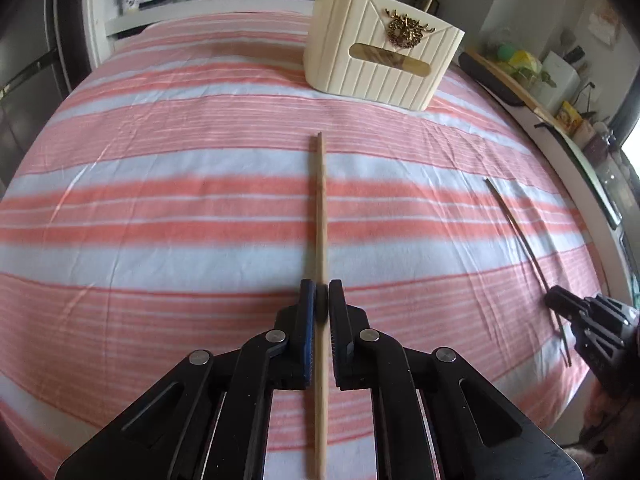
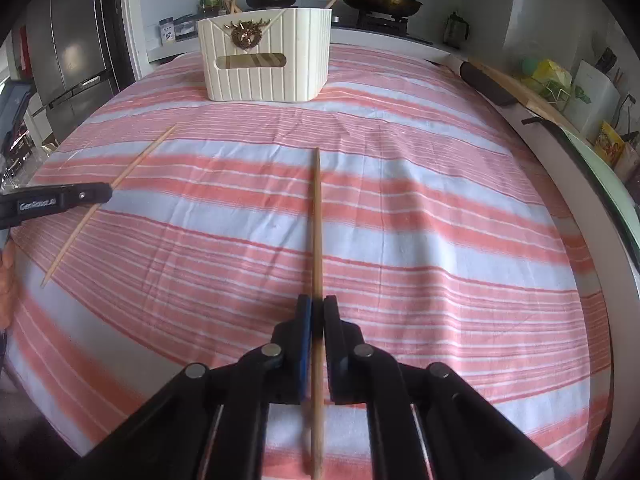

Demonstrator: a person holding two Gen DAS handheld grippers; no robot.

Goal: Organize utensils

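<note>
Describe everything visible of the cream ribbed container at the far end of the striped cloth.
The cream ribbed plastic container stands upright on the pink-and-white striped cloth, at its far end before the kitchen counter. Its walls carry vertical ribs and its corners are rounded. One face bears an envelope-style flap line with a gold ornamental brooch, and below it a slot-shaped handle cutout showing something brownish inside. Wooden sticks poke above its rim. Neither gripper touches it.

A striped cloth (image 2: 420,216) (pink and pale blue) covers the table before a stove (image 2: 380,20).
</note>
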